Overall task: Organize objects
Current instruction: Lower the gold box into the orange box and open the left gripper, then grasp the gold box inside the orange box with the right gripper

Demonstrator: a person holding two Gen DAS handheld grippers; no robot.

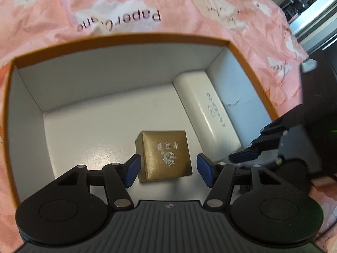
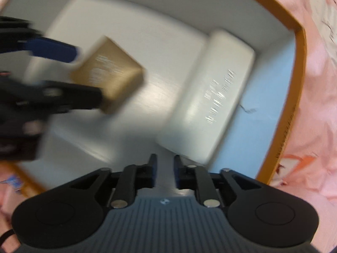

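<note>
A small gold cube box (image 1: 164,155) lies on the floor of an open orange-rimmed carton (image 1: 126,39). My left gripper (image 1: 168,169) is open around the gold box, its blue pads (image 1: 132,169) apart from the box's sides. A long white case (image 1: 207,113) lies along the carton's right wall. In the right wrist view the gold box (image 2: 111,76) sits between the left gripper's fingers (image 2: 50,49), and the white case (image 2: 212,97) lies ahead. My right gripper (image 2: 165,164) is over the carton's near end with its jaws a narrow gap apart, holding nothing.
The carton rests on a pink printed bedsheet (image 1: 147,6). The carton's orange rim (image 2: 294,67) curves along the right. A dark piece of furniture (image 1: 316,88) and a bright shelf stand at the far right. The right wrist view is motion-blurred.
</note>
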